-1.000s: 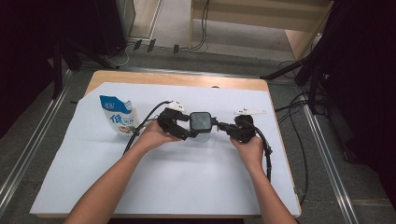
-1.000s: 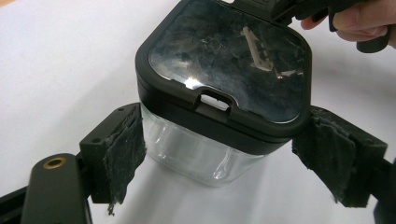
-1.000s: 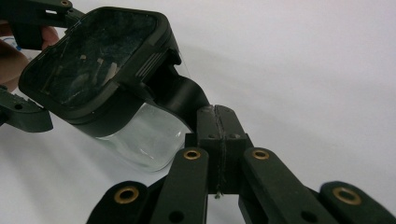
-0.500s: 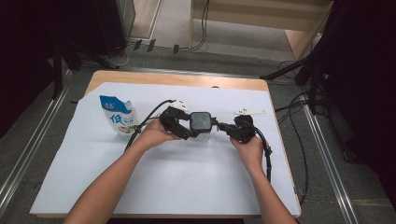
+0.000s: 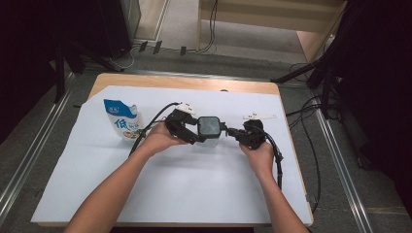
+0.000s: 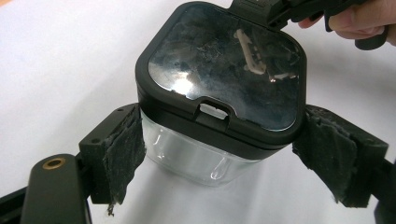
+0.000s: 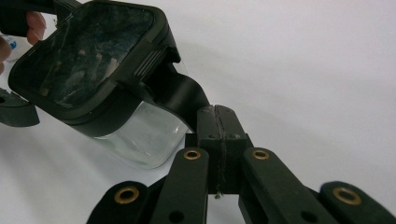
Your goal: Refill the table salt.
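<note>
A clear square container [image 5: 210, 127] with a black lid [image 6: 224, 70] is held over the middle of the white sheet. My left gripper [image 5: 198, 133] is shut on it: one pad [image 6: 123, 144] presses the clear wall and the other pad [image 6: 327, 149] presses the opposite side. The lid's white latch [image 6: 212, 109] faces this gripper. My right gripper [image 5: 232, 131] comes in from the right, its jaws pressed together on the end of a black tab [image 7: 180, 93] at the lid's far edge. The container [image 7: 140, 135] tilts toward it.
A blue and white pouch [image 5: 121, 121] stands at the left of the white sheet [image 5: 194, 194], which covers the wooden table [image 5: 184, 82]. Cables [image 5: 279, 165] trail from both grippers. Dark stands and floor cables surround the table.
</note>
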Available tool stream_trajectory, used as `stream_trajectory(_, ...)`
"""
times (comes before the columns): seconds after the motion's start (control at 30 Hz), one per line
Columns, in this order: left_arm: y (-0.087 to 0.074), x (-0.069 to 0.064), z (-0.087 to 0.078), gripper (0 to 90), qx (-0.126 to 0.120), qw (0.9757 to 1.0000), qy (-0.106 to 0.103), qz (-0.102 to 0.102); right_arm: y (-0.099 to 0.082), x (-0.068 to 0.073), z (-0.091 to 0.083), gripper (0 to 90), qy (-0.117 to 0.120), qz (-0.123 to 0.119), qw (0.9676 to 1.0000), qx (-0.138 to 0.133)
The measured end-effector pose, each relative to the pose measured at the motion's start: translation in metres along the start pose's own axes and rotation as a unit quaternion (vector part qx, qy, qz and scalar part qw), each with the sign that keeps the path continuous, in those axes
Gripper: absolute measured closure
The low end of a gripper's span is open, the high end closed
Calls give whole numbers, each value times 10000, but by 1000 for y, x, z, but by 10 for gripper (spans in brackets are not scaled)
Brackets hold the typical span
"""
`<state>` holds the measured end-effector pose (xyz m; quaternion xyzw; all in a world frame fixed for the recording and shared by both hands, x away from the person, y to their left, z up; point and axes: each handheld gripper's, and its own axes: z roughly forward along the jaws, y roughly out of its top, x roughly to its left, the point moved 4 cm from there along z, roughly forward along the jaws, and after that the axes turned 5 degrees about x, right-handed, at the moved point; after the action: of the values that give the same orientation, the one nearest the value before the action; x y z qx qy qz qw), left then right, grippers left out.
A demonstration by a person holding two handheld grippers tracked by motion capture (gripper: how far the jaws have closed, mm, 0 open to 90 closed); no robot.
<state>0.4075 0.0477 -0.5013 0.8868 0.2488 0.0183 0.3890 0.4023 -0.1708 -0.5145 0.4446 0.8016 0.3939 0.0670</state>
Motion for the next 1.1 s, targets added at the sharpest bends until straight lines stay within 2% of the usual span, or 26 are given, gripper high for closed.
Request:
stream_trajectory(0.07, 0, -1, 0, 175, 14, 10000, 21, 46, 0, 0, 0, 900, 3, 18, 10000, 7)
stream_trajectory(0.13, 2, 0, -3, 178, -54, 9998, 151, 100, 0, 0, 0, 900, 10, 0, 10000, -18)
stream_trajectory(0.2, 3, 1, -7, 179, -170, 9998, 83, 24, 1, 2, 0, 900, 39, -6, 10000, -35)
stream_trajectory(0.3, 3, 2, -10, 208, -145, 9998, 105, 59, 1, 3, 0, 900, -5, -61, 10000, -17)
stream_trajectory(0.37, 3, 2, -13, 230, -226, 9997, 44, -10, 1, 3, 0, 900, 9, -53, 10000, -24)
stream_trajectory(0.43, 4, 3, -18, 278, -324, 9995, -10, -9, 1, 3, 0, 900, -7, -52, 10000, -16)
stream_trajectory(0.5, 6, 3, -25, 413, -444, 9990, -12, -5, 1, 3, 0, 900, 14, -31, 10000, -20)
stream_trajectory(0.77, 6, 1, -29, 493, -238, 9997, 62, 52, 1, 2, 0, 900, 44, -15, 10000, -44)
stream_trajectory(0.8, 6, 1, -29, 495, -244, 9997, 51, 10, 1, 2, 0, 900, 43, -15, 10000, -43)
stream_trajectory(0.9, 9, 1, -29, 520, -84, 10000, -11, 18, 1, 2, 0, 900, 48, -11, 10000, -45)
stream_trajectory(1.03, 16, -3, -29, 624, 35, 9998, -206, 47, 1, 2, 0, 900, 47, -24, 10000, -45)
stream_trajectory(1.1, 18, -4, -30, 685, -4, 9997, -261, 36, 1, 2, 0, 900, 54, -23, 10000, -50)
